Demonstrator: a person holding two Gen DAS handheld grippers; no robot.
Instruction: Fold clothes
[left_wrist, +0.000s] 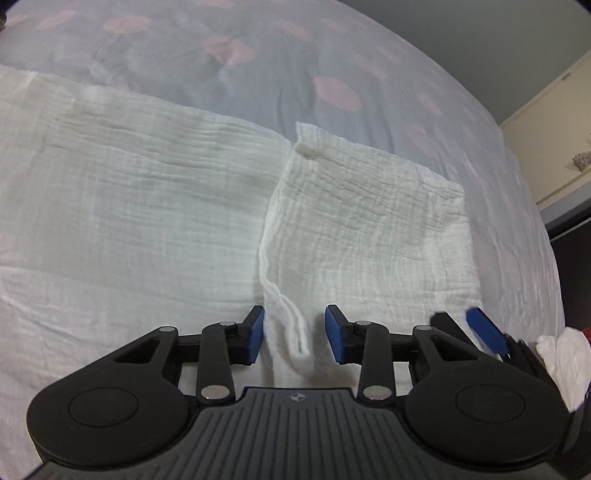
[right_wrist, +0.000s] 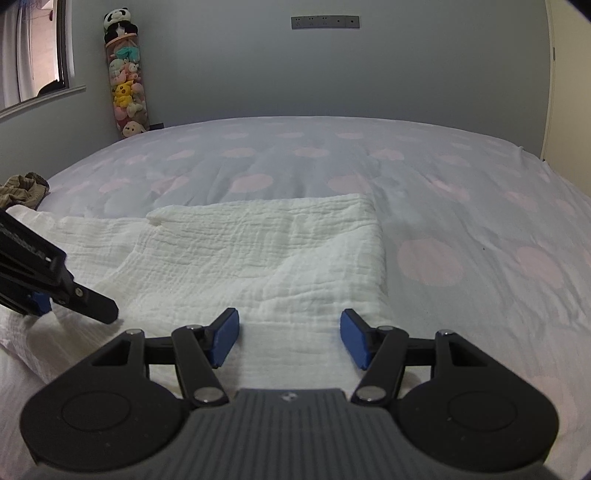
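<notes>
no readable text, labels, brands or numbers in either view. small round emblem on left gripper body (left_wrist: 296, 397), no letters legible. same emblem on right gripper body (right_wrist: 287, 397), too small to read. faint pale marking on black bar (right_wrist: 26, 240) at left edge, illegible.

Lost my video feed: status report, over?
Left gripper straddling white cloth's folded edge, not clamped. Right gripper open over cloth. Nothing obstructing.
</notes>
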